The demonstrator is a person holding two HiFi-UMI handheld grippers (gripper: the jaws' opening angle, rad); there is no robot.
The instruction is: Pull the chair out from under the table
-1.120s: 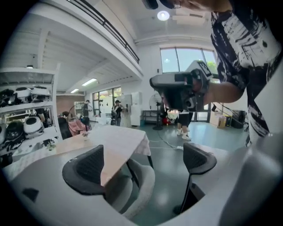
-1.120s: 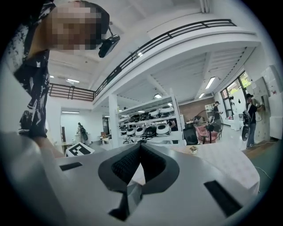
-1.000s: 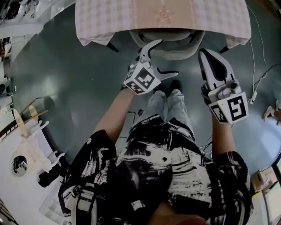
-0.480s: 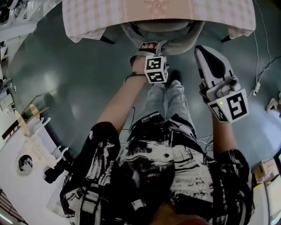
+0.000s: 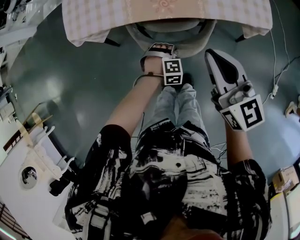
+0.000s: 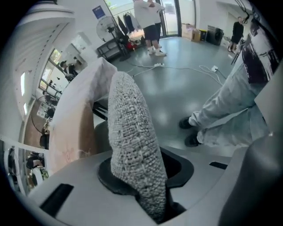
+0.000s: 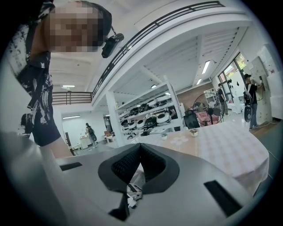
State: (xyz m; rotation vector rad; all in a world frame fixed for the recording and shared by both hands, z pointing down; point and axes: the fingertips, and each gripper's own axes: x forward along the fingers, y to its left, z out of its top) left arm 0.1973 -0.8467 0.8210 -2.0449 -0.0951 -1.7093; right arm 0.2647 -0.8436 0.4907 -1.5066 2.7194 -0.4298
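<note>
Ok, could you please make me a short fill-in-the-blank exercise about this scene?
1. The chair stands tucked under the ____.
2. Its woven backrest is between the ____ gripper's jaws.
3. The right gripper holds ____.
Missing: table; left; nothing.
Note: the jaws of the left gripper are closing.

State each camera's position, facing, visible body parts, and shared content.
Head view: on head, steeply down at table, chair backrest; legs, left gripper, right gripper show.
Left gripper view: along its jaws, closing on chair backrest; legs show.
Right gripper view: along shut jaws, level over table; sleeve shows.
Shared: chair backrest, head and left gripper views.
</note>
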